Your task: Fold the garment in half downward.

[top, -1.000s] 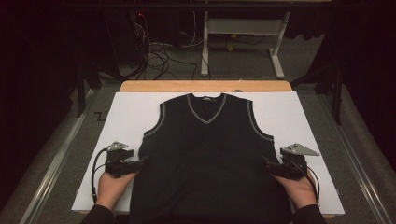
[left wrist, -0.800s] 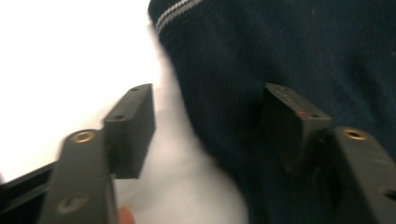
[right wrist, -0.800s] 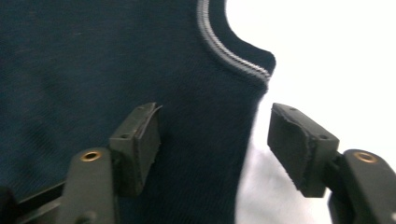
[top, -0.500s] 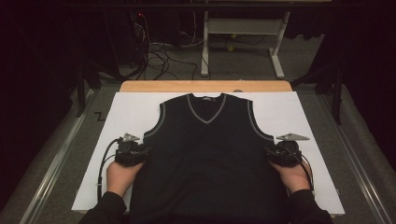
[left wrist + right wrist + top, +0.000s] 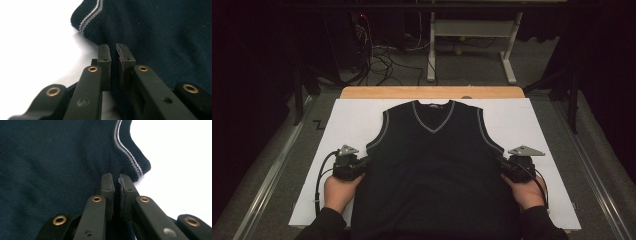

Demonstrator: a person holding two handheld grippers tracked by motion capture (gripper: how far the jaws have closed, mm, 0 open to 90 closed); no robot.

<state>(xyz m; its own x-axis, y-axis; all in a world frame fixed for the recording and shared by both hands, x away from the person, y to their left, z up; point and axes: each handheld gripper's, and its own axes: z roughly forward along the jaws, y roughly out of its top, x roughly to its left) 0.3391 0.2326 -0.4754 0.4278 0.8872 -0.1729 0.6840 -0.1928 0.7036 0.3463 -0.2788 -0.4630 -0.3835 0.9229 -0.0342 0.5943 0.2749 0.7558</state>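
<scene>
Tongs [image 5: 362,165] on the left and tongs [image 5: 504,167] on the right have just closed, each clamped on a side edge of the black vest [image 5: 434,165] lying flat on the white counter [image 5: 347,115].

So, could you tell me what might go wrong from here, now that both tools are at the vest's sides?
1. Each grip is thin: the left tool and right tool have just closed on only a narrow pinch of the vest below each armhole, so the knit might slip out on lifting.
2. Uneven lifting could stretch or skew it.
3. The hem hangs over the near edge of the white board and might drag.
</scene>
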